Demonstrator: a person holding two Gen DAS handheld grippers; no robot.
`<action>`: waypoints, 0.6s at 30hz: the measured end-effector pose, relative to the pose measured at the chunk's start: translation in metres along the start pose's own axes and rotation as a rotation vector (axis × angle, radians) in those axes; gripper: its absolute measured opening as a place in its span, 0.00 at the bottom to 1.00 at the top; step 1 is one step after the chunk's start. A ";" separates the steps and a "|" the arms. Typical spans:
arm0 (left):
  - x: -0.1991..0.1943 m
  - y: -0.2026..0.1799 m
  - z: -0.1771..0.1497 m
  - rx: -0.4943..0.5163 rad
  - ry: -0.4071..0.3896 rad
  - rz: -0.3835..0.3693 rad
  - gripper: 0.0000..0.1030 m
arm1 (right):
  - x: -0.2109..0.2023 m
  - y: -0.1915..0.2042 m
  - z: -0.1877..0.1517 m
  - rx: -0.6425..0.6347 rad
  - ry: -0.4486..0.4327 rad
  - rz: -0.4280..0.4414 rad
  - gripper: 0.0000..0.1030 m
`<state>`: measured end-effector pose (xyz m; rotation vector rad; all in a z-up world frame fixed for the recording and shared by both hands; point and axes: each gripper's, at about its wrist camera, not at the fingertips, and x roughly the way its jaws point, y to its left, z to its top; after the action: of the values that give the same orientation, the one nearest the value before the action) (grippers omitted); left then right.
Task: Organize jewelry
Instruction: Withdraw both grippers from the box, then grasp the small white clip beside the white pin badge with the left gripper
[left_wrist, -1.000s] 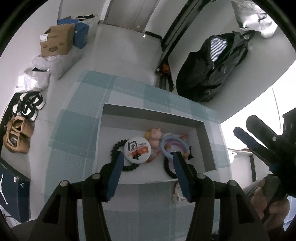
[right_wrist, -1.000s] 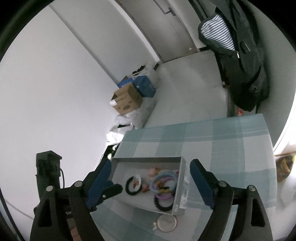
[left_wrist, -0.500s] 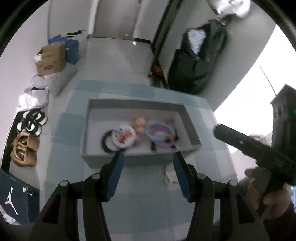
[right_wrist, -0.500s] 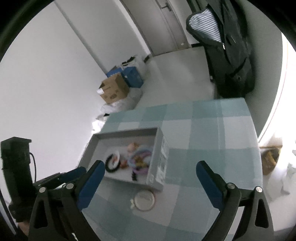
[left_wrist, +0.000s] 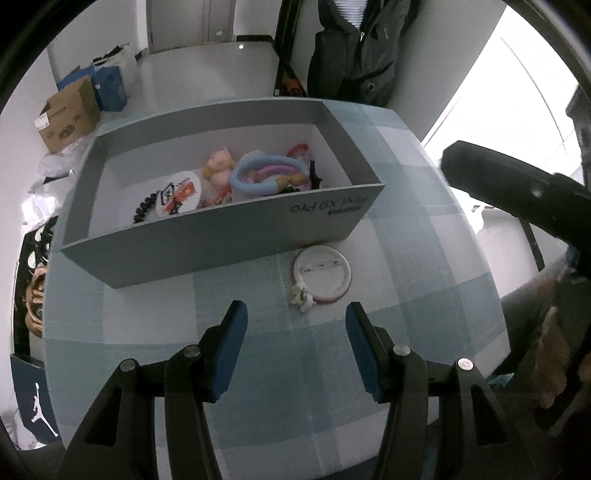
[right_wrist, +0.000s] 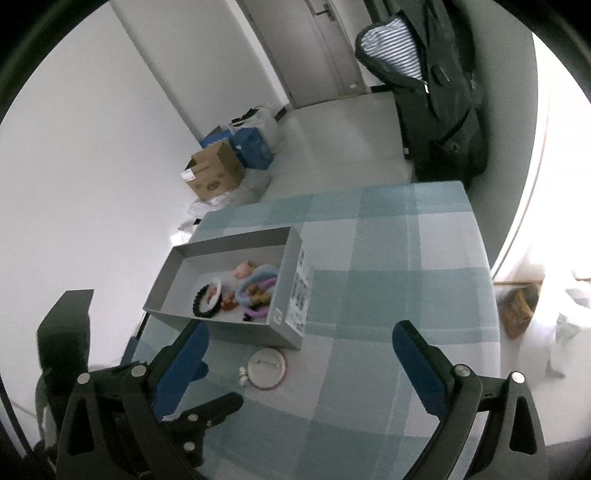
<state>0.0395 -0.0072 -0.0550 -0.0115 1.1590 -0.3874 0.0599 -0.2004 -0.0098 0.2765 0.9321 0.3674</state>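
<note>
My left fingers (left_wrist: 295, 325) are spread apart and hold nothing; they hover over the checked counter (left_wrist: 417, 236), short of the badge (left_wrist: 322, 275). My right fingers (right_wrist: 299, 354) are also spread wide and hold nothing, above the same counter.

The badge lies face down, pin side up, on the counter just outside the near wall of the box (left_wrist: 221, 240). A small white floral piece (left_wrist: 302, 295) touches its near edge. In the right view, both the badge (right_wrist: 266, 368) and the white piece (right_wrist: 242, 377) sit just beside the box (right_wrist: 291, 280) corner.

Inside the box: 1 beaded black bracelet (left_wrist: 142, 208) under a printed badge (left_wrist: 179, 192), 1 pink figure (left_wrist: 218, 168), and a cluster of blue and purple rings (left_wrist: 269, 173). All rest on the box floor, grouped toward its right half as the left view shows it.

A dark jacket (right_wrist: 439, 92) hangs beyond the counter; a cardboard carton (right_wrist: 214, 171) stands on the floor.
</note>
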 end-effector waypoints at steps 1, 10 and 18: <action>0.003 0.001 0.001 -0.006 0.006 -0.004 0.48 | -0.001 -0.001 -0.001 0.001 0.000 0.000 0.98; 0.009 0.003 0.003 -0.032 0.008 -0.025 0.42 | -0.007 -0.010 0.000 0.030 0.002 0.020 0.98; 0.011 -0.002 0.001 -0.007 0.012 -0.036 0.11 | -0.006 -0.012 0.001 0.034 0.005 0.028 0.98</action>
<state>0.0440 -0.0124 -0.0644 -0.0361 1.1730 -0.4156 0.0596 -0.2139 -0.0090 0.3197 0.9412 0.3783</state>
